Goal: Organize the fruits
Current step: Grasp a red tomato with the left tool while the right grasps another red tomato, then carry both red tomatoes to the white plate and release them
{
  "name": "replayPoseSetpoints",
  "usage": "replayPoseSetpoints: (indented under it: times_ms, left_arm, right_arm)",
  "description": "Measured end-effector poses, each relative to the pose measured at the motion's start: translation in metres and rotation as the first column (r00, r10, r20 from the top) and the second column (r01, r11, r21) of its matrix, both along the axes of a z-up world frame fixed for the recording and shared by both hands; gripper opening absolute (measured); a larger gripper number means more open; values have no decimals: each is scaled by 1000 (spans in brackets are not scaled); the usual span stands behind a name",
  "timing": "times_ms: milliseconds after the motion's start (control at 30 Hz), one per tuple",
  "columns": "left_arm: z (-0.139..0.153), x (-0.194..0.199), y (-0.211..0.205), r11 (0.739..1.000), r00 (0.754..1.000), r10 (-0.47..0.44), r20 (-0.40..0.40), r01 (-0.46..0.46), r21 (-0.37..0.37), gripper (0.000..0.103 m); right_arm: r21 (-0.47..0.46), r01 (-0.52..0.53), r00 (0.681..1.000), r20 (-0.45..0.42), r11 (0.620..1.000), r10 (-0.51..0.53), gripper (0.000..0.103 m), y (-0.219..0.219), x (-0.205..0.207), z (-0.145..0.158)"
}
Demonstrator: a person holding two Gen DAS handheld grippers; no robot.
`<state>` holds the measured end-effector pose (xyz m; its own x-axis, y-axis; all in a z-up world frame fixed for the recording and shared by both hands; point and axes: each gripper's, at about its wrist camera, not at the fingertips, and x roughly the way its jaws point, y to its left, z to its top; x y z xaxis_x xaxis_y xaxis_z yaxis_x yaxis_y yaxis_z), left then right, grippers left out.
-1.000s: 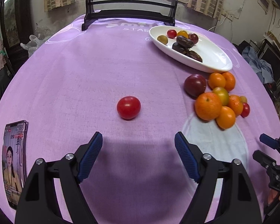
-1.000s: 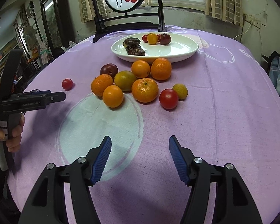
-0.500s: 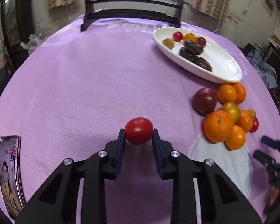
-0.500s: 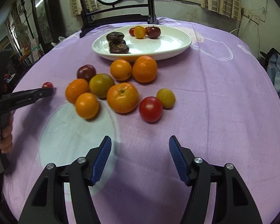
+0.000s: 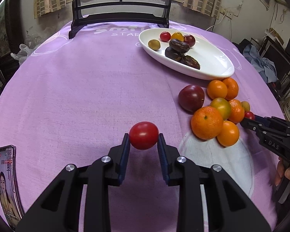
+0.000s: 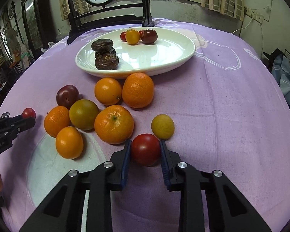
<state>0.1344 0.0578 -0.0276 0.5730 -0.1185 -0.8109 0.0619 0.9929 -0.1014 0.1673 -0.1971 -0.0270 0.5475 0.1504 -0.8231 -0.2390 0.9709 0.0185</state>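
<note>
On a round table under a purple cloth [image 5: 77, 89], two hand-held grippers each clamp a tomato. In the left wrist view, the left gripper [image 5: 143, 144] has its blue-padded fingers [image 5: 125, 152] closed narrowly on a small red tomato [image 5: 143, 135], which sits right at the fingertips, pinched on its left and right sides, well apart from the other fruit. This tomato is nearly round, slightly wider than tall, so its long axis runs across from pad to pad; which way its stem end faces cannot be told. In the right wrist view, the right gripper [image 6: 144, 149] likewise holds a darker red tomato [image 6: 145, 149] between its tips, at the near edge of the loose fruit pile, just beside a large orange [image 6: 114, 123] on its left and a small yellow fruit [image 6: 162, 126] just beyond on the right. It too is close to round, with no clear pointing direction. Farther back lies a white oval plate [image 6: 176, 52] holding dark brown fruits [image 6: 106, 60] and small tomatoes [image 6: 148, 36]. A phone [image 5: 6, 181] lies at the near left of the table.
</note>
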Motion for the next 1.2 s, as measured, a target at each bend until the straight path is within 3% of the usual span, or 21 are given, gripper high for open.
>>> replayPoseSetpoints:
  times_ms: [167,367,633,900,1067,1167,1200]
  left_arm:
    - [14,-10,-6,1000,999,-24,23,24,8,28]
    - [51,-7,-34,996,993,-94,76,94,15,28]
    - [91,51,-85,987,977,-163,141,161,23,28]
    - [72,151,-120,987,984,-161,80,159,30,28]
    - [49,187,-130,988,988,-149,32,148,41,29]
    - [44,196,-131,991,991,-132,22,132,28,52]
    - [45,196,-130,992,992,-124,35,123,30,55]
  right_arm:
    - [10,-13,999,38,1000,12,29,-5,-24,16]
    - [57,-35,991,129,998,28,29,-17,-41,53]
    - [63,-86,967,246,994,68,29,-10,-8,92]
    - [82,-68,979,197,994,51,29,-2,69,70]
    - [67,-73,989,133,995,64,30,6,102,44]
    - [73,-71,990,127,995,61,45,6,108,38]
    - [69,-68,989,132,995,59,45,6,107,38]
